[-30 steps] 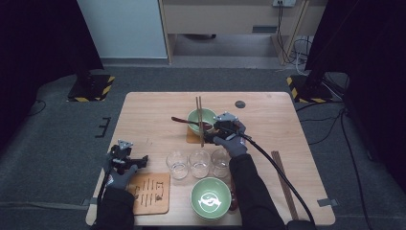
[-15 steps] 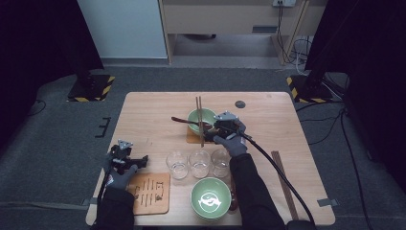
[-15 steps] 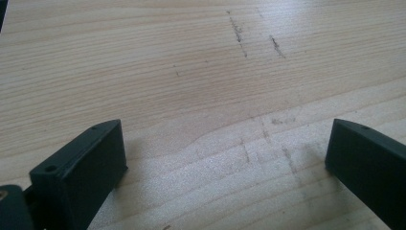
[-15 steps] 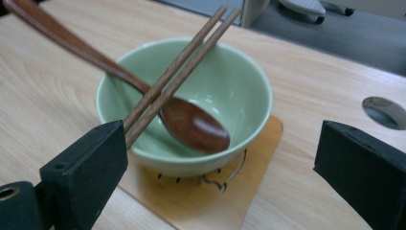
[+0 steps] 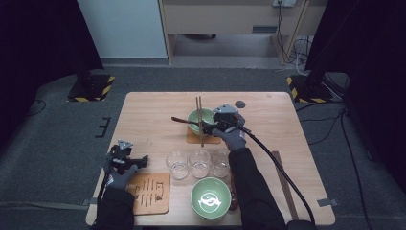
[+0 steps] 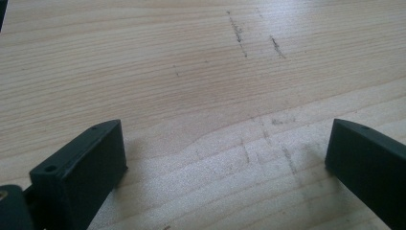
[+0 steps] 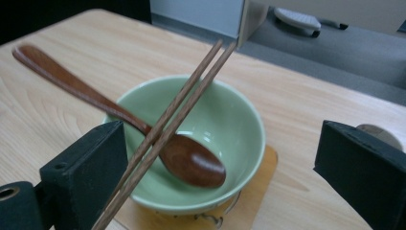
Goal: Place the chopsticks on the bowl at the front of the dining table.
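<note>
Two pale green ceramic bowls are sitting on the light wooden table point(image 5: 148, 120): the far bowl point(image 7: 225, 124) on a thin wooden coaster point(image 7: 261, 191), partly covered by the right gripper point(image 5: 207, 128) in the high view, and the near bowl point(image 5: 210, 197) by the near edge. One dark wooden spoon point(image 7: 186, 160) and two brown wooden chopsticks point(image 7: 179, 110) are lying across the far bowl. Three clear glasses point(image 5: 199, 162) are standing in a row. Right gripper's jaws are standing apart, holding nothing; the left gripper point(image 6: 225, 158) is gaping over bare wood near the left edge.
</note>
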Demonstrator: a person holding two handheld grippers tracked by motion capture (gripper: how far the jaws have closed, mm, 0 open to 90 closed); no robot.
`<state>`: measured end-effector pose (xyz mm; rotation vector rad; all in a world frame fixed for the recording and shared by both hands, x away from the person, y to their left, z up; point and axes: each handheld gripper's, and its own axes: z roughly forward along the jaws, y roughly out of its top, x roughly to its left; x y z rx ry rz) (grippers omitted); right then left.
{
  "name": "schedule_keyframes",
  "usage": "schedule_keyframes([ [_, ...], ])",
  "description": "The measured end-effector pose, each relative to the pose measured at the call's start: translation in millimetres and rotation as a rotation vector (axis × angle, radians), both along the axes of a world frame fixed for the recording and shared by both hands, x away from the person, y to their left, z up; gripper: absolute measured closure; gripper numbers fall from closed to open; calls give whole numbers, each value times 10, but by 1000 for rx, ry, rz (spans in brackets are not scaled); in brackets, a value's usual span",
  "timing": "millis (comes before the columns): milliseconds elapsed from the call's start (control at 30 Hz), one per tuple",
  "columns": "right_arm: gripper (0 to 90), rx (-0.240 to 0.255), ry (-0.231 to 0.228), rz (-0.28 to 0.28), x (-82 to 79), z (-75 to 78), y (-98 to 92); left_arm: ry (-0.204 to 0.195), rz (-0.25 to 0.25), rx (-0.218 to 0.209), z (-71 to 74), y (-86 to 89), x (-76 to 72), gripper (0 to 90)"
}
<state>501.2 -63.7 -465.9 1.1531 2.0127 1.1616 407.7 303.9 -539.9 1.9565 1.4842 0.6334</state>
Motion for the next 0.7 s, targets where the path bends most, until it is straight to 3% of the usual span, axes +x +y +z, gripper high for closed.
schedule_keyframes([
  [167, 39, -32, 28, 10, 1, -121, 55, 0, 0, 0, 0, 0, 0, 0],
  [700, 39, -65, 47, -11, -4, -207, 26, 0, 0, 0, 0, 0, 0, 0],
])
